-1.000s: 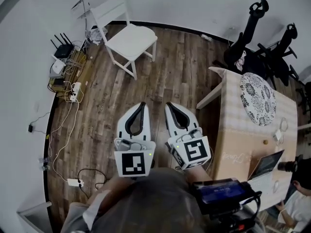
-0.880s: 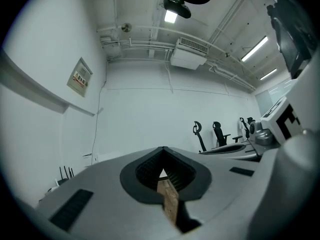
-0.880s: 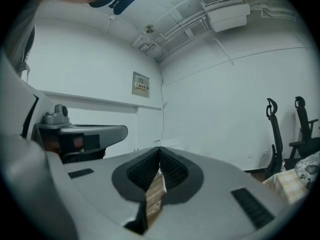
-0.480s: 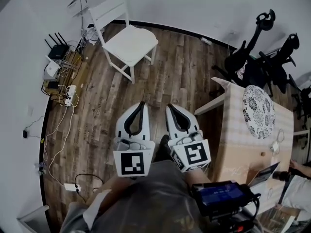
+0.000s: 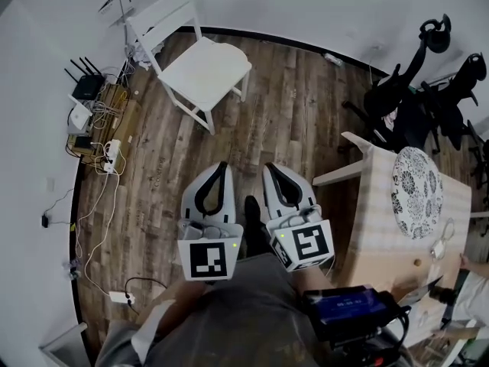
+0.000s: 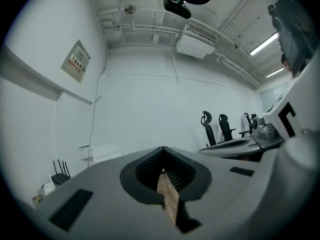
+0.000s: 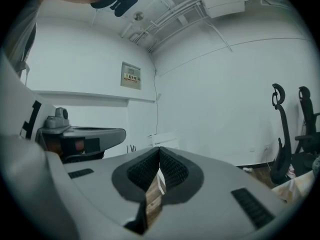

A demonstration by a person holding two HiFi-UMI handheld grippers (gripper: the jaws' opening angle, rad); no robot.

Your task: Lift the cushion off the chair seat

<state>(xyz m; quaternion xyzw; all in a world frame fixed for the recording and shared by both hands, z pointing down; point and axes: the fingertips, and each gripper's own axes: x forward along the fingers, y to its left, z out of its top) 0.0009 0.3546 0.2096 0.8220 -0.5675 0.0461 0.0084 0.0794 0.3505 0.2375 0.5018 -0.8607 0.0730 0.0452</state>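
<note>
A white chair [image 5: 200, 69] stands on the wood floor near the far wall, its flat white seat cushion [image 5: 210, 63] on top. My left gripper [image 5: 222, 164] and right gripper [image 5: 268, 166] hang side by side in front of me, well short of the chair, both pointing toward it. Each has its jaws shut with nothing between them. In the left gripper view the left gripper [image 6: 163, 149] shows closed tips, with the chair [image 6: 102, 151] small against the wall. The right gripper [image 7: 159, 149] is likewise closed, the chair [image 7: 165, 138] pale beyond it.
A router and tangled cables [image 5: 92, 105] lie along the left wall, with a power strip [image 5: 118, 287] nearer me. At the right stands a checked table [image 5: 382, 235] bearing a round patterned pad [image 5: 416, 192]. Black office chairs [image 5: 428, 90] stand behind it.
The chair has slid lower and nearer in the head view, and the table has shifted right. Both grippers keep their place in front of me, still shut.
</note>
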